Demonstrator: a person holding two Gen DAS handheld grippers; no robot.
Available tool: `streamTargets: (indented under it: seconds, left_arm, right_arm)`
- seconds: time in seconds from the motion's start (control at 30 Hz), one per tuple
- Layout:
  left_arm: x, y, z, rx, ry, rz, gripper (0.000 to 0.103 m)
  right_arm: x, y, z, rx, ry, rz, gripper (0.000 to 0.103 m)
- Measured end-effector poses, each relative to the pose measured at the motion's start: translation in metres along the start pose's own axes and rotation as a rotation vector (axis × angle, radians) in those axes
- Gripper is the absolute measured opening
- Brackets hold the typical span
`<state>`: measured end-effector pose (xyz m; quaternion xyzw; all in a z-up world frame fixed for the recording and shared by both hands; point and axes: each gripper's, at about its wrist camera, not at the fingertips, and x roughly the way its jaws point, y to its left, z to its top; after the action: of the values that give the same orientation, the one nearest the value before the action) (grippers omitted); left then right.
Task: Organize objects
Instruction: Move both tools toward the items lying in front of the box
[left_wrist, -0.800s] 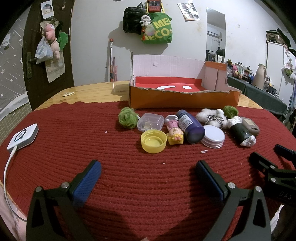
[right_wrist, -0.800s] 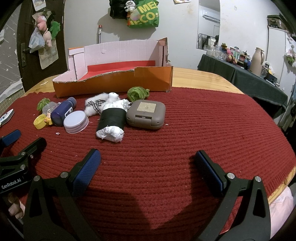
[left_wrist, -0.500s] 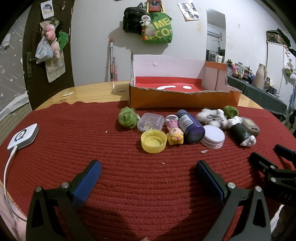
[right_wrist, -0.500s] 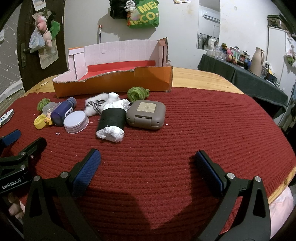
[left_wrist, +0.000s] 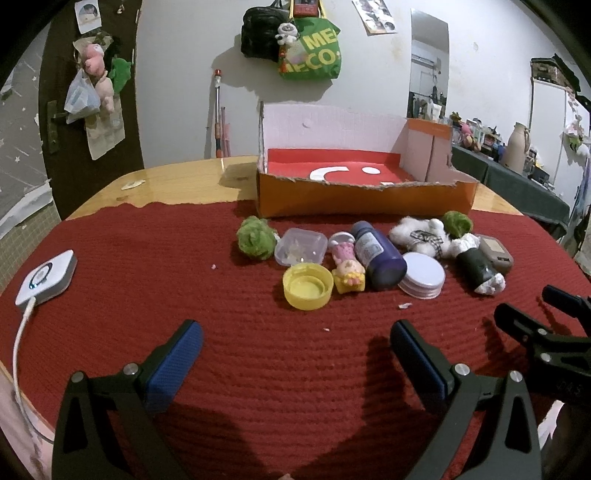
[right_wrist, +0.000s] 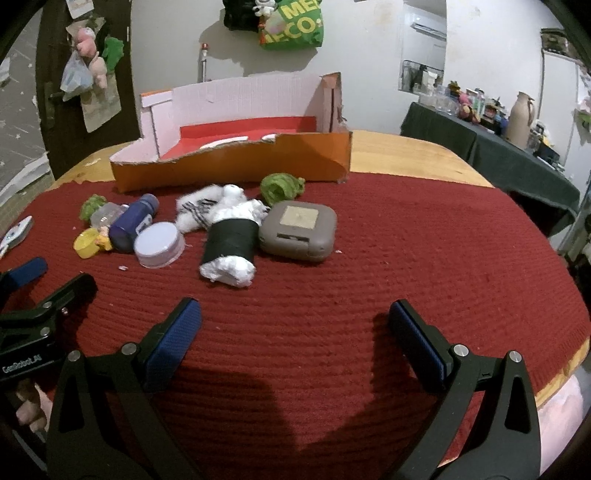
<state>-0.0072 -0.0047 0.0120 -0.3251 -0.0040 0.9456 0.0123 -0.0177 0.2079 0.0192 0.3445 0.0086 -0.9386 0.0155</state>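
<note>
Across the middle of both frames, a row of small items lies on the red mat (left_wrist: 147, 258) covering the table (left_wrist: 177, 177), just in front of the open orange box (left_wrist: 362, 199), which holds nothing that can be seen.

Left wrist view, items from left of frame to right: green pom (left_wrist: 255, 238), clear case (left_wrist: 301, 245), yellow cap (left_wrist: 307, 286), pink doll (left_wrist: 347, 264), purple bottle (left_wrist: 378, 254), white lid (left_wrist: 423, 275), white plush (left_wrist: 417, 232), black roll (left_wrist: 478, 269), grey case (left_wrist: 495, 251). A second green pom (left_wrist: 457, 221) sits behind the plush.

Left claw (left_wrist: 295, 350): released, jaws at full spread, nothing between them, low at the bottom of the frame. The cap, doll and bottle lie straight ahead of it, up-frame, near but apart. The bottle's long axis runs roughly along the claw's line of sight, its broad end toward the camera.

Right claw (right_wrist: 295, 325): likewise released and empty. Its nearest items are the black roll (right_wrist: 231, 251) and grey case (right_wrist: 299, 230), ahead and toward the left of frame. The roll's long axis also runs near to far, tilted slightly.

Judgement: no item is yet taken up and the sort has not begun. The left claw is better placed for the left half of the row, the right claw for the roll and case. Either bottle or roll would suit a grip across its width from the present heading. The box lies beyond the row in both views, so any carry passes over the remaining items.
</note>
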Motion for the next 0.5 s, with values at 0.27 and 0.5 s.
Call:
streamTargets:
  seconds: [0.27, 0.5]
  left_arm:
    - [-0.007, 0.006, 0.019, 0.031, 0.039, -0.019, 0.103]
    - [0.002, 0.028, 0.042, 0.026, 0.072, -0.025, 0.103]
  right_arm:
    - [-0.002, -0.014, 0.024, 0.05, -0.002, 0.025, 0.103]
    - [0.014, -0.025, 0.044, 0.065, 0.032, 0.0, 0.103]
